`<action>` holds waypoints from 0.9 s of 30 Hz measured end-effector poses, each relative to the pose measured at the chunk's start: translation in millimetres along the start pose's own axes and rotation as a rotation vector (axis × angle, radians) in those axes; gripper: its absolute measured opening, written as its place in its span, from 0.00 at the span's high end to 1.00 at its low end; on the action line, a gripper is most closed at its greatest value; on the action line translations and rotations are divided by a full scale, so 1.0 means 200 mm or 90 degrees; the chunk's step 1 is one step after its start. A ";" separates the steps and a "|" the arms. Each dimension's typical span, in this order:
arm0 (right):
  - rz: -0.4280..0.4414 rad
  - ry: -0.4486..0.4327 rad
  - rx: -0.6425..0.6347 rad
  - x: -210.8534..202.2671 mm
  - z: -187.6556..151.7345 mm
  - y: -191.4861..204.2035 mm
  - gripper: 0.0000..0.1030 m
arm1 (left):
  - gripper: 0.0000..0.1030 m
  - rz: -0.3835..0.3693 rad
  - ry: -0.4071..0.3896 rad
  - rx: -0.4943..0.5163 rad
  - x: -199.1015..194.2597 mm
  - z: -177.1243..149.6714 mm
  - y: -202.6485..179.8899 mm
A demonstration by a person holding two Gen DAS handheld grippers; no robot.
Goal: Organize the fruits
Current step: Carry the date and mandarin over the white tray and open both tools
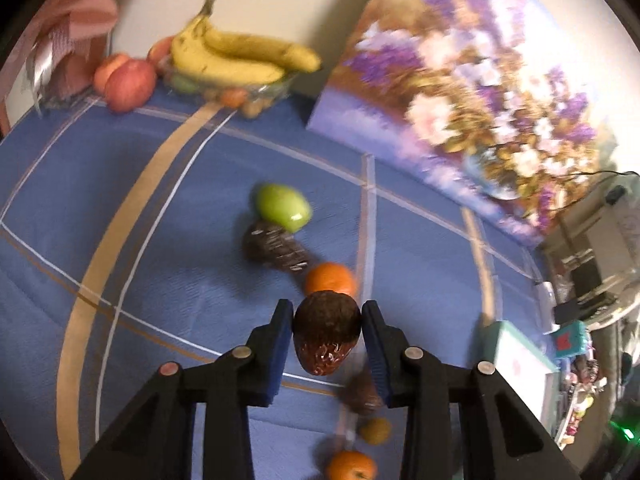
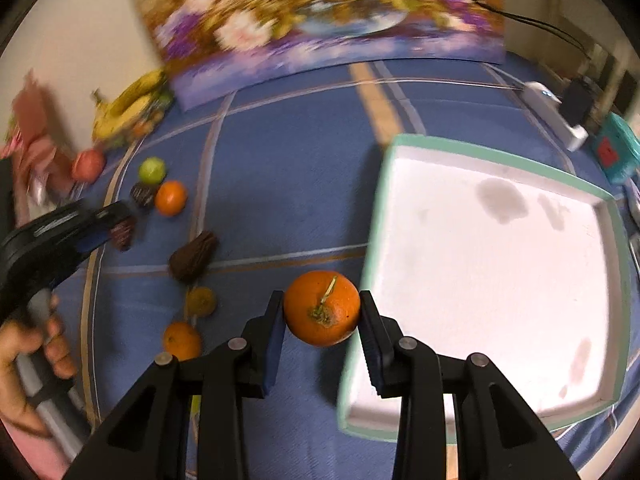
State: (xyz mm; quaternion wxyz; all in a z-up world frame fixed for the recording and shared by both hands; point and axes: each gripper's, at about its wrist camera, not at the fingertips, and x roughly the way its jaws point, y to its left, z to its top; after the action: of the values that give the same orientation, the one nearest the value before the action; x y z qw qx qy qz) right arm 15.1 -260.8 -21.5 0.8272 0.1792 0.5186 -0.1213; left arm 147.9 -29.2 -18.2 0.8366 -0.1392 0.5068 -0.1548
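Observation:
My left gripper (image 1: pixel 327 312) is shut on a dark brown scaly fruit (image 1: pixel 326 336), held above the blue cloth. In the right wrist view the same gripper (image 2: pixel 116 222) shows at the left with the fruit in its tips. My right gripper (image 2: pixel 322 300) is shut on an orange (image 2: pixel 322 308), stem end towards the camera, just left of the white tray's mint rim (image 2: pixel 500 160). On the cloth lie a green apple (image 1: pixel 284 206), a dark fruit (image 1: pixel 274 248), an orange (image 1: pixel 331 278), a brown fruit (image 2: pixel 192 256), a yellowish fruit (image 2: pixel 201 301) and another orange (image 2: pixel 182 340).
Bananas (image 1: pixel 236 54) lie on a glass bowl (image 1: pixel 272 90) at the far wall, with red apples (image 1: pixel 130 84) beside it. A flower painting (image 1: pixel 472 92) leans against the wall. A person's hand (image 2: pixel 24 352) grips the left tool. A power strip (image 2: pixel 560 116) sits at the far right.

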 end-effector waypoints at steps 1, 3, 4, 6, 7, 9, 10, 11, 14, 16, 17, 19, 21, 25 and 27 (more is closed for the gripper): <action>-0.024 -0.006 0.028 -0.01 0.01 -0.07 0.64 | 0.63 -0.007 0.000 0.007 -0.02 0.00 -0.04; -0.069 -0.011 0.076 -0.01 0.02 -0.19 0.64 | 0.63 -0.028 0.010 0.021 -0.03 -0.01 -0.11; -0.094 -0.013 0.105 -0.01 0.02 -0.26 0.64 | 0.63 -0.039 0.015 0.024 -0.04 -0.02 -0.13; -0.118 -0.015 0.146 -0.01 0.02 -0.37 0.64 | 0.63 -0.074 0.035 0.033 -0.03 -0.05 -0.22; -0.122 -0.015 0.162 -0.01 0.02 -0.42 0.64 | 0.63 -0.083 0.045 0.043 -0.02 -0.07 -0.27; -0.125 -0.017 0.194 -0.01 0.02 -0.50 0.64 | 0.63 -0.102 0.067 0.078 0.00 -0.12 -0.39; -0.133 -0.020 0.203 -0.02 0.03 -0.54 0.64 | 0.63 -0.107 0.075 0.092 0.00 -0.15 -0.43; -0.138 -0.023 0.206 -0.02 0.03 -0.55 0.64 | 0.63 -0.115 0.084 0.109 0.01 -0.18 -0.49; -0.155 -0.034 0.226 -0.04 0.05 -0.65 0.64 | 0.63 -0.143 0.114 0.159 0.04 -0.29 -0.67; -0.168 -0.039 0.244 -0.05 0.06 -0.70 0.64 | 0.63 -0.149 0.128 0.191 0.07 -0.36 -0.77; -0.172 -0.041 0.250 -0.05 0.06 -0.72 0.64 | 0.63 -0.151 0.136 0.207 0.08 -0.39 -0.82; -0.174 -0.043 0.256 -0.06 0.06 -0.75 0.64 | 0.63 -0.155 0.145 0.238 0.11 -0.45 -0.92; -0.172 -0.044 0.262 -0.07 0.07 -0.79 0.64 | 0.63 -0.159 0.152 0.259 0.14 -0.49 -0.98; -0.177 -0.038 0.274 -0.03 0.08 -0.85 0.64 | 0.63 -0.150 0.158 0.313 0.24 -0.54 -1.09; -0.178 -0.039 0.280 -0.02 0.09 -0.88 0.64 | 0.63 -0.137 0.162 0.324 0.32 -0.54 -1.12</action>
State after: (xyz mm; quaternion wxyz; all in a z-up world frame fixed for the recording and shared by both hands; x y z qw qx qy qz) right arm -40.4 -428.3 -40.6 0.7589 0.2772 0.4744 -0.3496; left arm 52.5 -266.8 -30.7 0.7529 0.0428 0.5349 -0.3810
